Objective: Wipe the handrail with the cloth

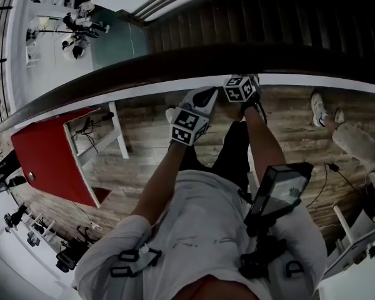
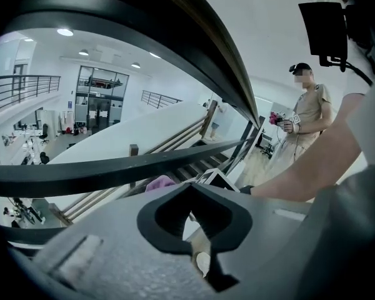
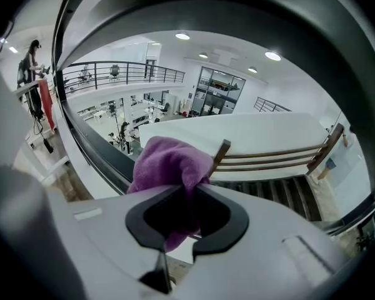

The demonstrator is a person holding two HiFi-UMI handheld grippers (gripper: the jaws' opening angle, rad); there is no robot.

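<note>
Right gripper view: a purple cloth (image 3: pixel 169 161) is seen clenched between the fingers (image 3: pixel 237 225) of the right gripper (image 3: pixel 190 185), with a bunched wad standing beyond the fingertips and a tail hanging behind them. The left gripper (image 2: pixel 189 191) is closed on nothing, its fingertips pressed together just below the dark handrail (image 2: pixel 112 170). In the head view both grippers are found at the near edge of the rail; whether the cloth touches it cannot be told. For a good wipe, the wad ahead of the fingertips should be pressed onto the top of the rail and drawn along its curve, with the clamp firm so that only fabric meets it. The rail is smooth, dark and rounded. Under the fingers a wooden floor (image 1: pixel 144 136) and a red table (image 1: pixel 47 149) are seen, a staircase (image 1: pixel 269 24) lies beyond them, and a second person (image 2: pixel 309 114) stands to one side.
</note>
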